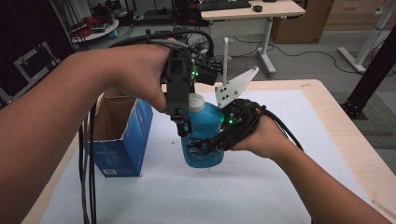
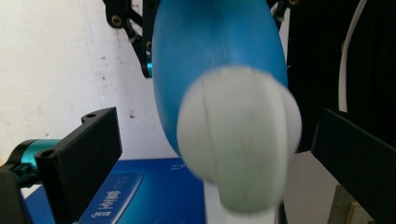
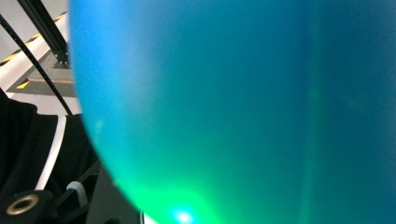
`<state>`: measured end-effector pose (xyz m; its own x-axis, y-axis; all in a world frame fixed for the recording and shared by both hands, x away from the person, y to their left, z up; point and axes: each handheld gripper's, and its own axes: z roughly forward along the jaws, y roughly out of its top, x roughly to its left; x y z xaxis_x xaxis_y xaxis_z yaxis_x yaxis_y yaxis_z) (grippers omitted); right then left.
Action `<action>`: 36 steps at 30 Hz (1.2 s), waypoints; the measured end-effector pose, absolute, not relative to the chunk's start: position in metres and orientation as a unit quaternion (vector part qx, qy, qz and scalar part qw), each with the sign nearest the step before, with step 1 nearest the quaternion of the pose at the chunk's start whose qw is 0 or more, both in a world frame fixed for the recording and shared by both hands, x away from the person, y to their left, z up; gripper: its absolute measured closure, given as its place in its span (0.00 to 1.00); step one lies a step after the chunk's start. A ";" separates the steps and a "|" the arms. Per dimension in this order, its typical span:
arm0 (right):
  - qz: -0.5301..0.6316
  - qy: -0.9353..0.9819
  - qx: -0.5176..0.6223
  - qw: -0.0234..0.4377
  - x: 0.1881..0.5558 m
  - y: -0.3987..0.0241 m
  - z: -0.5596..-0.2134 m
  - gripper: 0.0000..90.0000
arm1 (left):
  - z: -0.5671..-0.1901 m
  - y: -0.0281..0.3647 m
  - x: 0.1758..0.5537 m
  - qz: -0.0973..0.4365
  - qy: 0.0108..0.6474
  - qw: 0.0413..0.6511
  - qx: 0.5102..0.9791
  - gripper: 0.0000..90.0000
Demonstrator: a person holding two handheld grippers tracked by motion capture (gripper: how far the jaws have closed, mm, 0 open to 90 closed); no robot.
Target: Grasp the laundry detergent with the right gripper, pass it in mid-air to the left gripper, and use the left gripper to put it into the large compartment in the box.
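The blue bottle (image 1: 203,135) is clamped by the right tool (image 1: 219,140). The left tool (image 1: 183,122) stands released around the white cap (image 2: 238,140); it should be centred squarely before the cap is gripped and twisted

A light wooden table (image 1: 327,105) is covered in its middle by a white sheet (image 1: 261,186). Behind it, a grey floor (image 1: 308,60) is seen, and black cables (image 1: 299,50) are laid across this floor. A white desk (image 1: 252,11) with white legs is placed at the back, and a keyboard (image 1: 224,5) is set on it. A brown cardboard box (image 1: 299,25) is placed on the floor beside the desk. A black metal frame (image 1: 373,70) is seen at the right edge. The room is dimly lit.
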<state>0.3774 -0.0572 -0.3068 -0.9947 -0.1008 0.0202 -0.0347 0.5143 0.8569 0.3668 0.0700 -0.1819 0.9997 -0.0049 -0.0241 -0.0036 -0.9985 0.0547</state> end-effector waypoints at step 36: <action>-0.498 -0.866 0.037 0.040 0.379 -0.052 -0.305 0.52 | -0.194 0.057 0.372 -0.007 0.035 0.014 0.999 0.11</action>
<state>0.3790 -0.0524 -0.3049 -0.9942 -0.1028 0.0321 -0.0239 0.5016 0.8648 0.3718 0.0569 -0.1938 0.9974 0.0705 -0.0159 0.0709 -0.9971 0.0268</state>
